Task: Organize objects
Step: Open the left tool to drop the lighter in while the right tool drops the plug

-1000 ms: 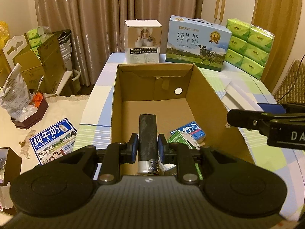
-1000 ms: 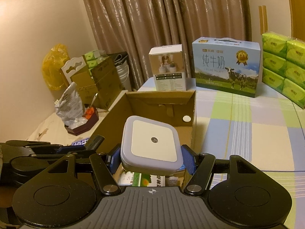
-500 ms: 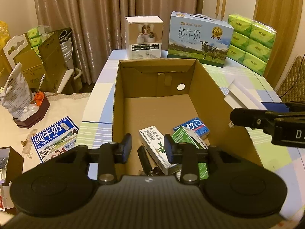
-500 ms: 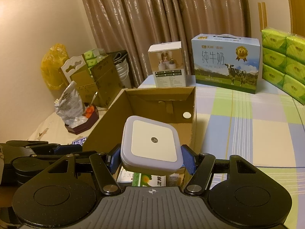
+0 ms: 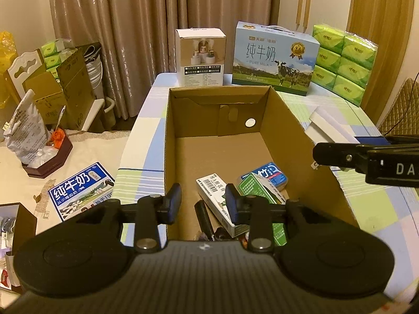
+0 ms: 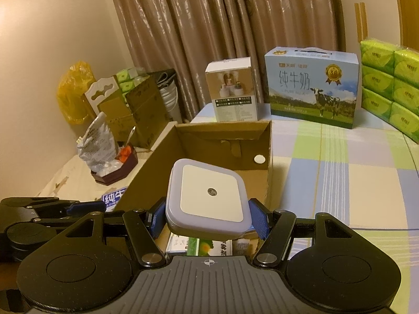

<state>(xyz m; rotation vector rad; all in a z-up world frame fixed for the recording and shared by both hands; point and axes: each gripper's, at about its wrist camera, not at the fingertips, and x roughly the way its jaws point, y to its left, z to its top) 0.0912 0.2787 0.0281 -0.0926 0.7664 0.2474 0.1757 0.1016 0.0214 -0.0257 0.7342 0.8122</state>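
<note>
An open cardboard box (image 5: 167, 144) stands on the checked tablecloth. On its floor lie a black lighter (image 5: 203, 216), a white carton (image 5: 217, 201), a green box (image 5: 262, 191) and a blue pack (image 5: 272, 174). My left gripper (image 5: 203, 200) hovers over the box's near end, open, with nothing between its pads. My right gripper (image 6: 207, 219) is shut on a square white night light (image 6: 208, 198), held above the box's near right corner (image 6: 267, 162). The right gripper's arm (image 5: 366, 157) shows at the right edge of the left wrist view.
Behind the box stand a white product box (image 5: 200, 55), a blue milk case (image 5: 275, 60) and stacked green tissue packs (image 5: 343, 60). White papers (image 5: 330, 128) lie right of the box. At left are a low table with a foil bag (image 5: 26, 130) and a milk flyer (image 5: 81, 191).
The left gripper's jaws opened and the black lighter fell from them onto the box floor. The right gripper and its night light kept still.
</note>
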